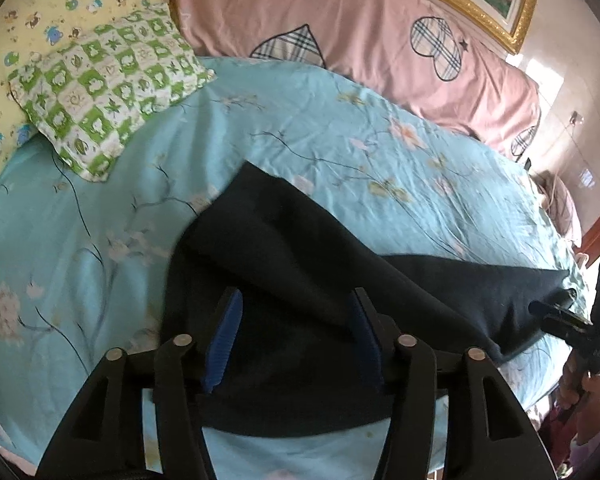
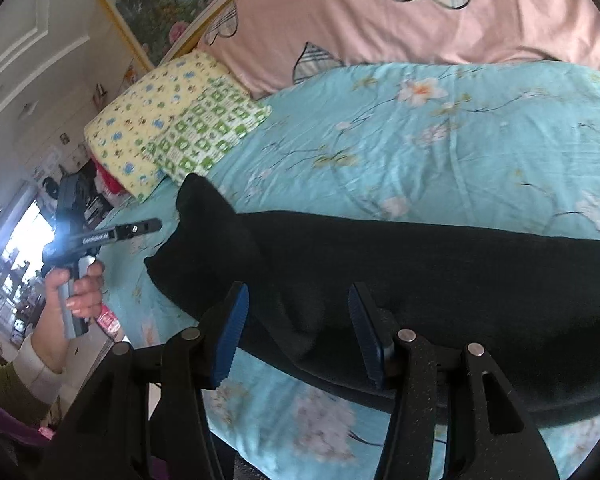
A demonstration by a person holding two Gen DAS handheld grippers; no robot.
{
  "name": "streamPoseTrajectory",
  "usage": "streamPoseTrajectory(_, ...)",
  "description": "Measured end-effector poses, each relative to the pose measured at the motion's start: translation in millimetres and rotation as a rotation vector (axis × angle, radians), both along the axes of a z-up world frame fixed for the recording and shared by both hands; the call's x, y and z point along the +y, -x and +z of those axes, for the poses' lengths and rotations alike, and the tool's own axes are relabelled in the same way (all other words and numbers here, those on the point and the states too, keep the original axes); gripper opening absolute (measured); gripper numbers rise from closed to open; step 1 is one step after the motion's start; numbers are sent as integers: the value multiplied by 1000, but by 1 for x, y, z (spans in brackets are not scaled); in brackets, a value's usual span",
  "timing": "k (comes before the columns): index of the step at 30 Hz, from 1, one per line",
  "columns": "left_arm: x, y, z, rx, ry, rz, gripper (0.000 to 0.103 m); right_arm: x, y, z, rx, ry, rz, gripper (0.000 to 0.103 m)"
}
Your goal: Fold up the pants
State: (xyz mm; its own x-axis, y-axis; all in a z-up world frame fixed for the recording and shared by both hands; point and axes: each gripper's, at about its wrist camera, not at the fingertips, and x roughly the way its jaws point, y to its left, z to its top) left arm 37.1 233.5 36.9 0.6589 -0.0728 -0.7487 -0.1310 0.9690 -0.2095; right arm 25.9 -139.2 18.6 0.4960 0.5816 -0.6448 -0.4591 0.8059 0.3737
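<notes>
The left gripper tilts down over the dark pants, its blue pads spread wide with cloth beneath but nothing pinched. The right gripper also slopes downward, jaws apart over the pants — not clamping them. The pants lie long across the blue flowered bedsheet. In the right view, a hand grips the other tool's handle — wrist upright, tool pointing level.

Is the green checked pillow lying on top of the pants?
No, the green checked pillow lies apart from the dark pants, up the blue sheet.
</notes>
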Motion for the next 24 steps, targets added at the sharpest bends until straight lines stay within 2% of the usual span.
streamPoseTrajectory(3, 13, -10, 6, -12, -25, 0, 70, 17, -5, -3, 8, 10, 39, 54)
streamPoseTrajectory(10, 36, -46, 6, 24, -17, -95, 72, 49, -18, -10, 27, 34, 124, 54)
streamPoseTrajectory(16, 41, -71, -2, 54, -42, -180, 73, 68, -30, -15, 44, 65, 171, 54)
streamPoseTrajectory(21, 49, -96, -15, 101, 21, -282, 73, 82, -48, -25, 88, 81, 212, 54)
streamPoseTrajectory(24, 59, -109, -26, 143, 77, -291, 73, 89, -57, -30, 113, 74, 238, 54)
